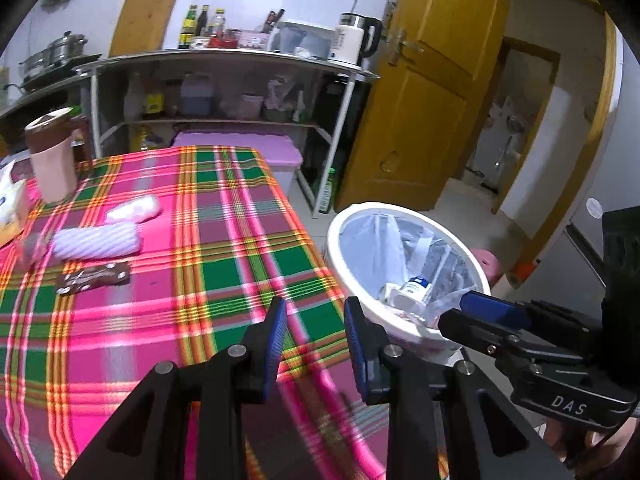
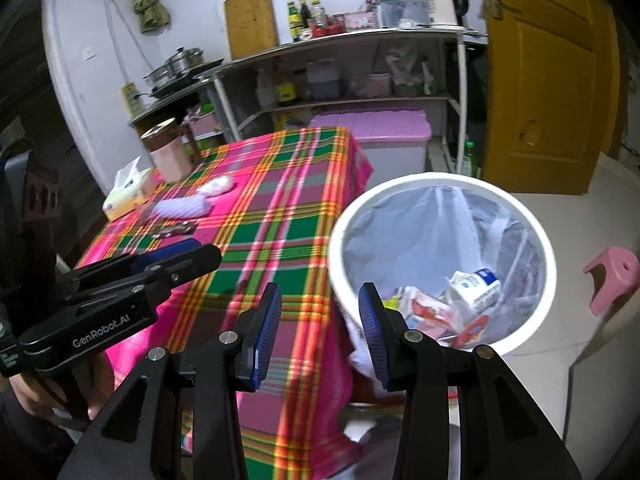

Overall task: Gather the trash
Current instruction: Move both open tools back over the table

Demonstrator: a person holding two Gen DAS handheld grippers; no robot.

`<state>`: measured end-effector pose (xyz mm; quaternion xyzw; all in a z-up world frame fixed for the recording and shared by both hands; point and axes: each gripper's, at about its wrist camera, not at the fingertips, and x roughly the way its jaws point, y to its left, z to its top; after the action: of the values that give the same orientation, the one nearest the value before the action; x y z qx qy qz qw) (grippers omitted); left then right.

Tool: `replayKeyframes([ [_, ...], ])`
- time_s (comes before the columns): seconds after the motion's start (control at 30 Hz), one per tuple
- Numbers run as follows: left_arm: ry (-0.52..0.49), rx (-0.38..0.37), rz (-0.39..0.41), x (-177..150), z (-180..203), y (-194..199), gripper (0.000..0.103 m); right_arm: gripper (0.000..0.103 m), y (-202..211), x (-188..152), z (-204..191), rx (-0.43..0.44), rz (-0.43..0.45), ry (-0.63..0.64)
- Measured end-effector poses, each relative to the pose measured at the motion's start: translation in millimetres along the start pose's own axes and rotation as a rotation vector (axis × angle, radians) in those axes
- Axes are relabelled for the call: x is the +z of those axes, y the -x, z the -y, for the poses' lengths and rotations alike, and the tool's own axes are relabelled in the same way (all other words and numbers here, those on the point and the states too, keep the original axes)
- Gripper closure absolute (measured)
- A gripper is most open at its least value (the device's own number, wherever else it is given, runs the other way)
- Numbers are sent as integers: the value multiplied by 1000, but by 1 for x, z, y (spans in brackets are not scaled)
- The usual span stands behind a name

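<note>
Kitchen shelving with bottles and a kettle runs along the far wall, and nearer me stands the worktop [image 1: 224, 248] under its pink and green plaid cloth. Beside its right edge sits the white trash bin [image 2: 440, 184], lined with a clear bag and already holding a small carton and some crumpled wrappers.

What is left to collect lies at the far left of the cloth. A brown snack wrapper [image 1: 94, 277] lies flat and closest to me. Just behind it is a pale lilac ribbed packet [image 1: 96, 242], and past that a smaller white packet [image 1: 134, 209]. A tissue box [image 2: 126, 196] and a pink jug [image 1: 52, 156] stand further back; I judge those are not trash.

My left claw [image 1: 316, 332] is partly open with nothing between its pads, hanging over the near part of the cloth. My right claw [image 2: 320, 324] is open a little wider, also empty, poised at the gap between the cloth's edge and the bin.

The brown wrapper looks light, thin and slick, so it will likely slide if I push at it. I would pinch it at one raised, crinkled end. The ribbed packet looks soft and puffy; a grip across its middle should hold, and little squeeze is needed.
</note>
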<state>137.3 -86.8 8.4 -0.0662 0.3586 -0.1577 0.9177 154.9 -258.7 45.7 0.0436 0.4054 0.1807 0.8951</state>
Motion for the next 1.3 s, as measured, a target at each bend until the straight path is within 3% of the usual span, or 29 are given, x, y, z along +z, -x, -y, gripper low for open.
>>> replayKeyframes([
  [0.33,33,90,30,-13,-34,28,74,62,-7,0,-30,78,0,46],
  [0.43,49,108,37,-15,-44,36,74,52,-9,2,-41,100,1,70],
  [0.73,90,165,65,-20,-74,58,74,52,-21,7,-77,147,-37,136],
  [1.3,134,236,76,-10,-139,56,74,52,-51,28,-110,175,-63,206],
])
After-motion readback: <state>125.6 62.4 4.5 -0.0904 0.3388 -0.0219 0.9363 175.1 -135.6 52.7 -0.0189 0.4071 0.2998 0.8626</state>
